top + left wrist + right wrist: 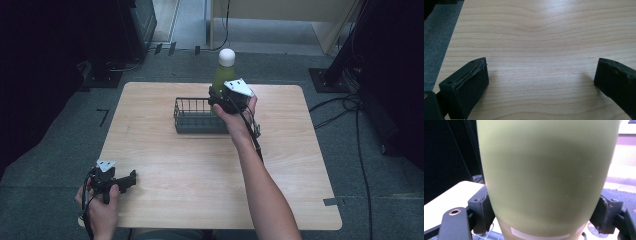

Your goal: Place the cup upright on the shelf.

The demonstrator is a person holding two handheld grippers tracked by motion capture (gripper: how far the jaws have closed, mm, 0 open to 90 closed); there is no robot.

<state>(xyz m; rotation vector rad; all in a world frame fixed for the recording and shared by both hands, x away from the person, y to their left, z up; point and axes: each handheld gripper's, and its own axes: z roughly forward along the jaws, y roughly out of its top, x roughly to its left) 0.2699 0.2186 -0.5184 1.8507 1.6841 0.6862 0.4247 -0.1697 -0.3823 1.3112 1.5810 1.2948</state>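
Right gripper (220,97) holds a green bottle (223,75) with a white cap (227,56), upright, over the right end of the dark wire basket (192,117) at the far middle of the wooden table (200,165). In the right gripper view the jaws press against both sides of the bottle (546,177) low on its body, just above a pale band near the base. Whether the bottle's base is inside the basket, resting on it or clear above it cannot be told; hand and gripper cover that part.

Handling, as a judgement: the bottle looks rigid with a smooth matte skin, so it could slip under a light squeeze. It is tall and is gripped low, so it is top-heavy and liable to tip if swung fast. If it is full it is moderately heavy. A better hold would be mid-body, with the jaws square to the sides.

Left gripper (117,182) sits near the table's near-left corner, jaws spread wide with nothing between them, just bare wood (536,50) in the left gripper view. The table edge and grey floor are close on its left.

Room: broad open tabletop between the basket and the near edge, and to both sides of the basket. The basket's wire rim is the thing to clear when lowering or lifting. The far table edge is near behind the basket, so there is little margin there.
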